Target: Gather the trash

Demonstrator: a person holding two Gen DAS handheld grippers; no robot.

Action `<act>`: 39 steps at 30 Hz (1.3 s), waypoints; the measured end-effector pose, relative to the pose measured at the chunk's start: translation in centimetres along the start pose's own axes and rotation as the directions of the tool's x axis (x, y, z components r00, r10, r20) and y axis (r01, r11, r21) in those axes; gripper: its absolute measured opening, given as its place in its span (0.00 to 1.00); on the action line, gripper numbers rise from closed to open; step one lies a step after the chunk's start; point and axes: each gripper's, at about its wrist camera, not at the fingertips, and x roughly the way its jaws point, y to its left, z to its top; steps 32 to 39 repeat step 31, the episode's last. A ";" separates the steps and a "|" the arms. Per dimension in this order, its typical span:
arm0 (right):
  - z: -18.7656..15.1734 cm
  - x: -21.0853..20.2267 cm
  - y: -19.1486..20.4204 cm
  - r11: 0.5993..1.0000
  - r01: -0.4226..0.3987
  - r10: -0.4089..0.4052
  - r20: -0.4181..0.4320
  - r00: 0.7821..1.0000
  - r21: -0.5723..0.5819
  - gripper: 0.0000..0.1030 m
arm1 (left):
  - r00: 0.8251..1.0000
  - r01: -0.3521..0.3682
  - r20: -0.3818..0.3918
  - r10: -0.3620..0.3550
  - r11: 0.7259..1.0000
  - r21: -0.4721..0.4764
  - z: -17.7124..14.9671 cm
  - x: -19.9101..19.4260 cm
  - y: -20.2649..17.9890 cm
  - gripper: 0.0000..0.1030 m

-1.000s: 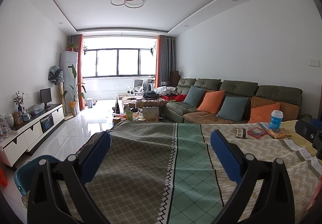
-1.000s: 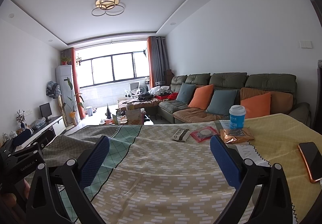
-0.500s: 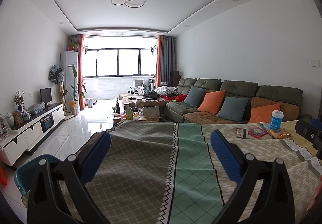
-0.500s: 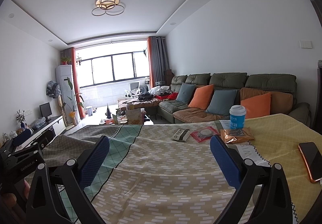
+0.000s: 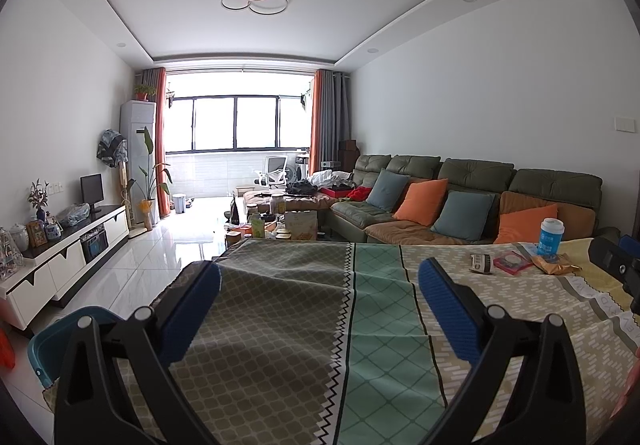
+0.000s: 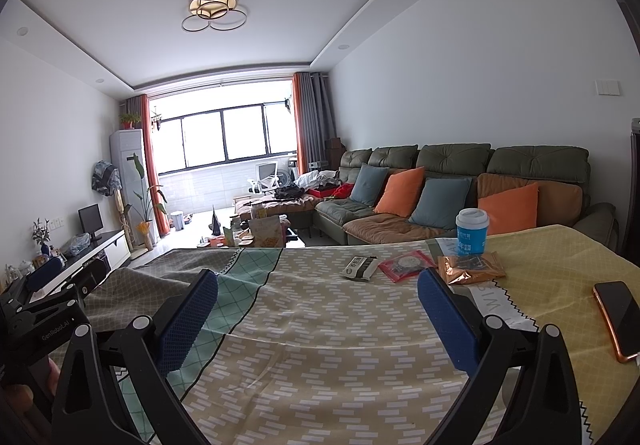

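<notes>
We're in a home living room here: a long green sofa [image 6: 460, 173] with orange and blue cushions, a TV stand [image 5: 68, 245] along the left wall, curtained balcony windows [image 5: 236, 121], and a cloth-covered surface [image 6: 320, 325] up front.

Bare tablecloth [image 6: 320, 345] lies open ahead of my right gripper [image 6: 318, 319]. At one o'clock three wrappers [image 6: 404, 265] and a cup [image 6: 472, 231] crowd the far edge; a phone [image 6: 620, 319] blocks three o'clock.

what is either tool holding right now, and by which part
Nothing. The left tool and the right tool are both open with bare pads over the tablecloth; the wrappers lie untouched beyond them.
</notes>
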 end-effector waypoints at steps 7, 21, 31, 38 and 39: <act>0.0 0.0 0.0 1.000 0.000 0.000 0.000 1.000 0.000 0.96 | 1.000 0.001 0.000 -0.001 1.000 -0.001 0.0 0.0 0.0 0.96; 0.1 0.0 0.0 1.000 0.004 -0.003 -0.006 1.000 0.005 0.96 | 1.000 0.005 -0.015 -0.005 1.000 0.014 -0.1 0.1 0.2 0.96; 0.4 1.8 -2.0 0.998 0.067 -0.066 -0.139 0.988 0.004 0.96 | 0.934 -0.019 -0.358 0.023 1.000 0.014 -0.1 7.0 3.4 0.97; 0.4 1.8 -2.0 0.998 0.067 -0.066 -0.139 0.988 0.004 0.96 | 0.934 -0.019 -0.358 0.023 1.000 0.014 -0.1 7.0 3.4 0.97; 0.4 1.8 -2.0 0.998 0.067 -0.066 -0.139 0.988 0.004 0.96 | 0.934 -0.019 -0.358 0.023 1.000 0.014 -0.1 7.0 3.4 0.97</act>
